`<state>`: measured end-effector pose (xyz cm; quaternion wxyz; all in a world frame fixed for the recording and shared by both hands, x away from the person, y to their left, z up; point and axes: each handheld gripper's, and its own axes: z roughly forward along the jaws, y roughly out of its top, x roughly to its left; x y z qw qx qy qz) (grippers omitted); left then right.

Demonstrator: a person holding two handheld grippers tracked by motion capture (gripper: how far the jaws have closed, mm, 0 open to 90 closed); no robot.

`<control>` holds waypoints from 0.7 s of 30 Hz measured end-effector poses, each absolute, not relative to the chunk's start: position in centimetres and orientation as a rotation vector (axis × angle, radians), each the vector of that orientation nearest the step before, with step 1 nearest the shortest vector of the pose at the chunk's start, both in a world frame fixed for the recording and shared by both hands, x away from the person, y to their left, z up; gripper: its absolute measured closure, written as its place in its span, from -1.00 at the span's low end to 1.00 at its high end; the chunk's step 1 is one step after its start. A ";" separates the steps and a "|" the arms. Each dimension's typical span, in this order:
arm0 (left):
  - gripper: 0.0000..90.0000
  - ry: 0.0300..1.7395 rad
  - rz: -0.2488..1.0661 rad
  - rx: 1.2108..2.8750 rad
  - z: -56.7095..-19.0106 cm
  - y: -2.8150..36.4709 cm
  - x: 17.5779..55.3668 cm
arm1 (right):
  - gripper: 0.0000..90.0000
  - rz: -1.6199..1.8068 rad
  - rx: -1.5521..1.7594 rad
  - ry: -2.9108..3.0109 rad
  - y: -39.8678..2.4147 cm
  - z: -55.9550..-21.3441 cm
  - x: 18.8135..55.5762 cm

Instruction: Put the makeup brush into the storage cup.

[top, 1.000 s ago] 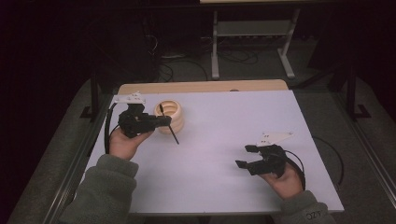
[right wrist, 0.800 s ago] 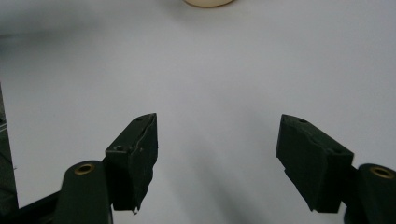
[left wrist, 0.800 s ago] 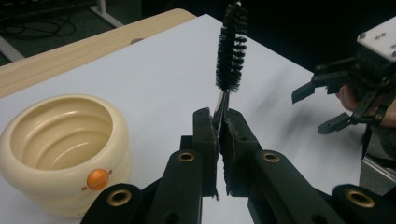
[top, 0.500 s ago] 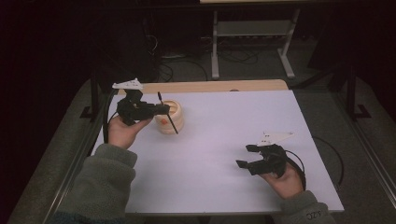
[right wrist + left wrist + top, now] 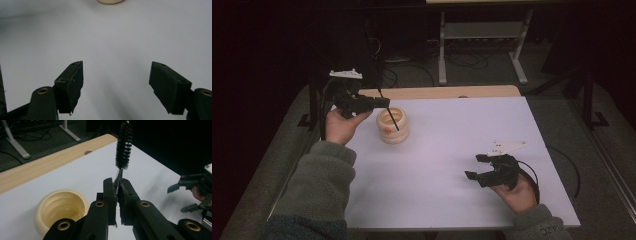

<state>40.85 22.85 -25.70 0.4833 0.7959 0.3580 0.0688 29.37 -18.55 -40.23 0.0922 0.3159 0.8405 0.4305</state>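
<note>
My left gripper (image 5: 384, 102) is shut on the thin wire stem of a black bottle brush (image 5: 393, 120), at the table's back left. In the left gripper view the bristled end (image 5: 123, 147) sticks out beyond the closed jaws (image 5: 117, 185). A cream ribbed cup (image 5: 389, 134) stands just right of and below that hand. The brush's lower end overlaps the cup's mouth in the high view; whether it is inside I cannot tell. My right gripper (image 5: 474, 166) rests open near the front right with nothing between its jaws (image 5: 116, 72).
A white sheet (image 5: 462, 135) covers the table, with a bare wooden strip (image 5: 447, 92) along the far edge. Cables and a metal stand's legs (image 5: 482, 45) lie on the dark floor beyond. The cup's bottom edge (image 5: 110, 1) shows far ahead of the right gripper.
The left hand has risen and drawn back toward the far left corner with the brush in its jaws. The right hand has stayed where it was.
</note>
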 end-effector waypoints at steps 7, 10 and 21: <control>0.89 0.902 0.198 1.952 -24.7 22.7 42.1 | -0.44 1.278 0.959 2.496 -18.6 -40.3 29.5; 0.89 0.927 0.199 1.923 -24.6 23.1 42.7 | -0.44 1.279 0.954 2.497 -18.6 -40.3 29.6; 0.89 1.016 0.238 1.856 -25.0 24.1 43.8 | -0.47 1.275 0.934 2.483 -18.5 -40.3 29.6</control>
